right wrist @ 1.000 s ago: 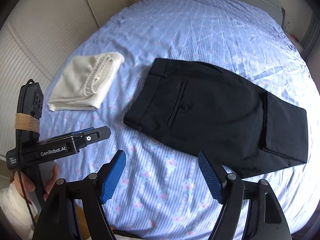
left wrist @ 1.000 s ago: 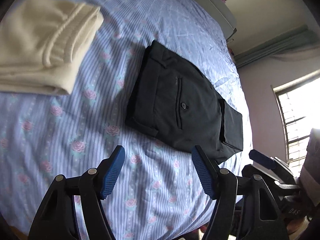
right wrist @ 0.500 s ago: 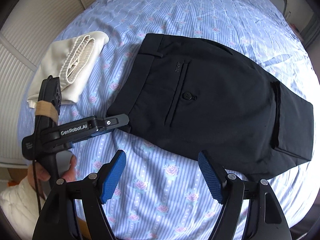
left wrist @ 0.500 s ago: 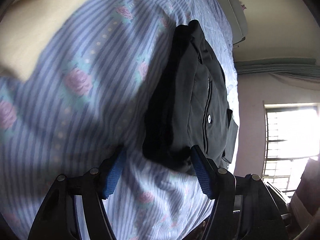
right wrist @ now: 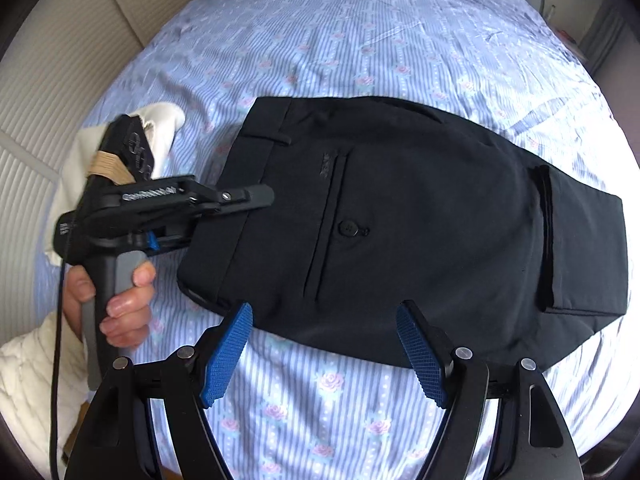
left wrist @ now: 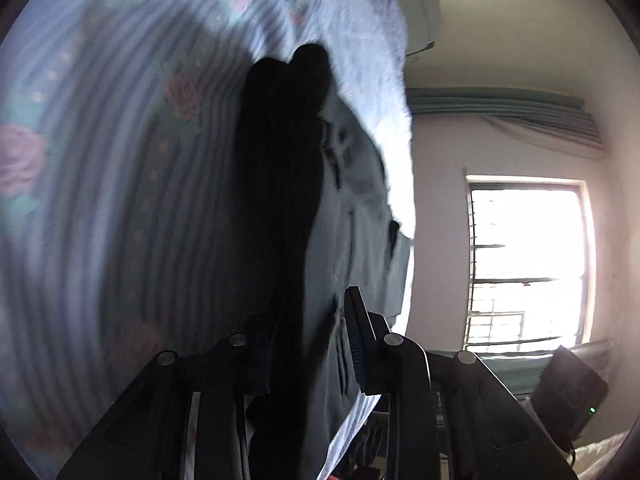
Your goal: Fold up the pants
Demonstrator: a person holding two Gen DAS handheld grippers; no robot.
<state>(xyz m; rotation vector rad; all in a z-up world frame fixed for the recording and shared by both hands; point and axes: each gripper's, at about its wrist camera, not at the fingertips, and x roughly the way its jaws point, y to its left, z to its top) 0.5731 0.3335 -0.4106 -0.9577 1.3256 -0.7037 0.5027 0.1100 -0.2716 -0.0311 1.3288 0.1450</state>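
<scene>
Folded black pants (right wrist: 400, 232) lie on the blue flowered bedsheet (right wrist: 360, 40), back pocket up, waistband to the left. My left gripper (right wrist: 228, 218), held by a hand (right wrist: 124, 300), is at the waistband's left end, its jaws closing over that edge. In the left wrist view the dark pants (left wrist: 280, 200) fill the space between the jaws of the left gripper (left wrist: 300, 312); the left finger is hidden behind the cloth. My right gripper (right wrist: 325, 312) hangs open just above the pants' near edge, with nothing gripped.
A folded cream garment (right wrist: 160, 124) lies left of the pants, partly behind the left gripper. A bright window (left wrist: 528, 264) and curtain stand beyond the bed's far side. Pale ribbed panels (right wrist: 48, 80) line the bed's left side.
The left gripper dropped low to the sheet, ran onto the waistband end and narrowed around it. The right gripper came down closer over the pants' near edge, still wide.
</scene>
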